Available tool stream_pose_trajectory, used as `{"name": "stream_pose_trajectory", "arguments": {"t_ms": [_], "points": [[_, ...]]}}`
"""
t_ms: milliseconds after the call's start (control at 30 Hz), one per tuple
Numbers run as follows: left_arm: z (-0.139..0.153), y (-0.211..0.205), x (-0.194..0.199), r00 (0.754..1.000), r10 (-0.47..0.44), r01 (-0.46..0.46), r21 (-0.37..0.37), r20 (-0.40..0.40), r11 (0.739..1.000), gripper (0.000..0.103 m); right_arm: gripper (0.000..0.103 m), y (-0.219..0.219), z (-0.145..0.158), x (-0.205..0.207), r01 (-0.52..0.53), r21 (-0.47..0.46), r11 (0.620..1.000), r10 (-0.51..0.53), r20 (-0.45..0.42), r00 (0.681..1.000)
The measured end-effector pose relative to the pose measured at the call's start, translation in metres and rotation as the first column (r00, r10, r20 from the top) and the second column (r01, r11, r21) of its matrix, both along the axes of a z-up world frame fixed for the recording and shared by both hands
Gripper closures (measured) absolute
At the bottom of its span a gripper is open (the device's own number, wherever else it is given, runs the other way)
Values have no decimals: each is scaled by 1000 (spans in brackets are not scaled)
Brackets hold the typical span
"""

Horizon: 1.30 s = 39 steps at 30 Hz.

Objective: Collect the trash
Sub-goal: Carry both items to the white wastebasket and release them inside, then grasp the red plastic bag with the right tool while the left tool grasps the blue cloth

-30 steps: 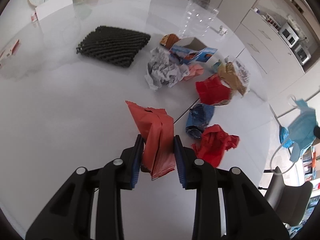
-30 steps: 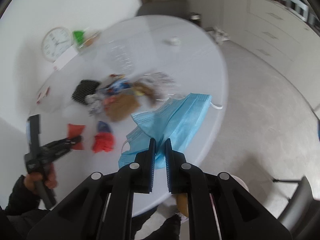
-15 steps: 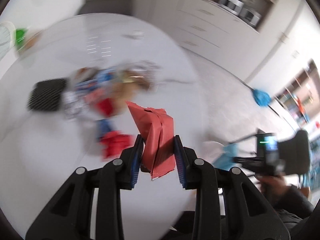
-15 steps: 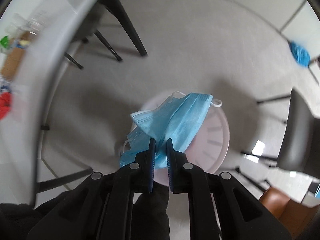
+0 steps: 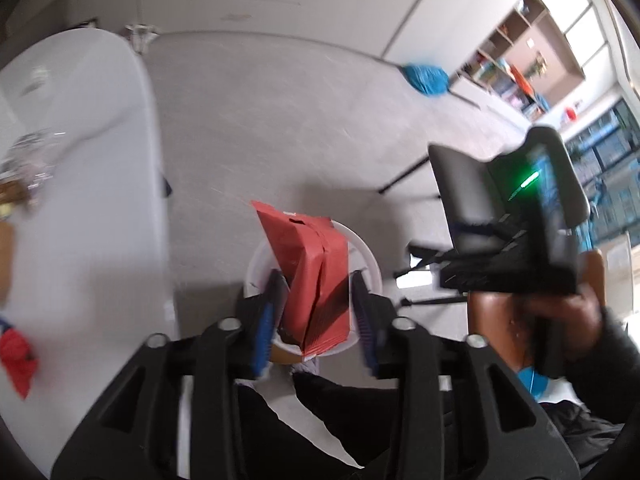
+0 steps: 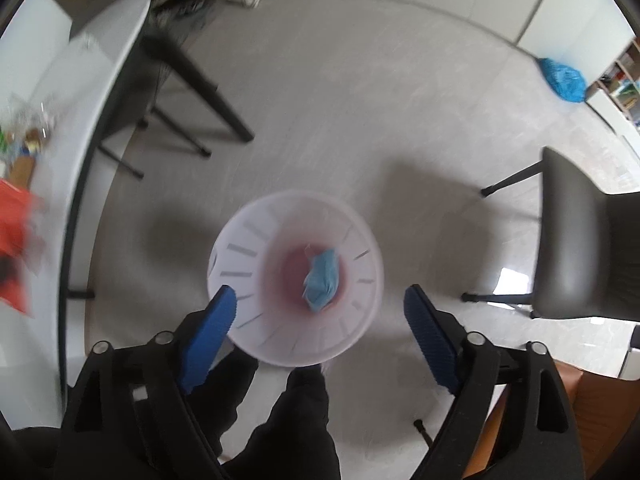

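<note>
My left gripper [image 5: 316, 308] is shut on a red snack wrapper [image 5: 314, 276] and holds it above a white trash bin [image 5: 370, 258] on the floor. My right gripper [image 6: 320, 312] is open and empty above the same white bin [image 6: 256, 252]. A crumpled blue face mask [image 6: 322, 276] lies at the bottom of the bin. The red wrapper also shows blurred at the left edge of the right wrist view [image 6: 14, 240]. More trash lies on the white table [image 5: 92, 184], including a red crumpled piece [image 5: 16, 356].
The table edge [image 6: 80, 152] runs along the left. A dark chair [image 6: 580, 256] stands right of the bin. A blue bag [image 6: 562, 80] lies on the floor far right. My right hand and its gripper show in the left wrist view [image 5: 520, 248].
My right gripper has opened and dropped the blue mask into the bin. My left gripper has swung from the table to above the bin, still holding the red wrapper.
</note>
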<state>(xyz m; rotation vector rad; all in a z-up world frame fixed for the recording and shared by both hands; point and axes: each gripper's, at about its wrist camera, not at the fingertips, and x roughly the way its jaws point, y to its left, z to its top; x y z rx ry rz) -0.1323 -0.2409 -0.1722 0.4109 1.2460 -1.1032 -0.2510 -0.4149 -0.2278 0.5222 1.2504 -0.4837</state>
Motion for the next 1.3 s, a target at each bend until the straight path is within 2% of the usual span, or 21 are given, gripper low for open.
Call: {"name": "stream_pose_trajectory", "arguments": {"t_ms": [33, 133, 200, 300, 433, 567, 667, 767, 900, 1133, 1300], "points": [[-6, -9, -5, 1000, -11, 11, 11, -6, 1000, 49, 13, -4, 5, -3, 4, -6, 1000, -3, 10, 1000], [-19, -27, -9, 999, -27, 28, 41, -19, 999, 32, 12, -13, 25, -6, 8, -27, 1000, -6, 43, 999], [-22, -33, -9, 1000, -19, 20, 52, -20, 998, 26, 12, -19, 35, -4, 3, -32, 999, -1, 68, 998], [-12, -31, -6, 1000, 14, -15, 43, 14, 999, 25, 12, -23, 50, -1, -14, -36, 999, 18, 109, 994], [21, -1, 8, 984, 139, -141, 6, 110, 990, 15, 12, -15, 76, 10, -61, -44, 997, 68, 177, 982], [65, 45, 23, 925, 297, -295, -43, 239, 954, 13, 7, 8, 110, 31, -122, -75, 990, 138, 271, 953], [93, 92, 39, 850, 425, -425, -72, 312, 902, 8, 6, 29, 129, 50, -175, -93, 980, 196, 320, 927], [108, 132, 53, 791, 511, -512, -93, 337, 854, 8, 3, 51, 148, 66, -218, -122, 968, 248, 356, 901], [111, 175, 67, 732, 574, -585, -91, 367, 806, 8, 2, 79, 156, 86, -255, -138, 957, 288, 377, 880], [95, 235, 96, 686, 646, -670, -55, 335, 740, 8, 3, 137, 153, 130, -371, -128, 920, 391, 370, 843], [92, 262, 106, 679, 660, -683, -52, 320, 728, 8, 3, 197, 140, 166, -497, -108, 861, 501, 346, 793]]}}
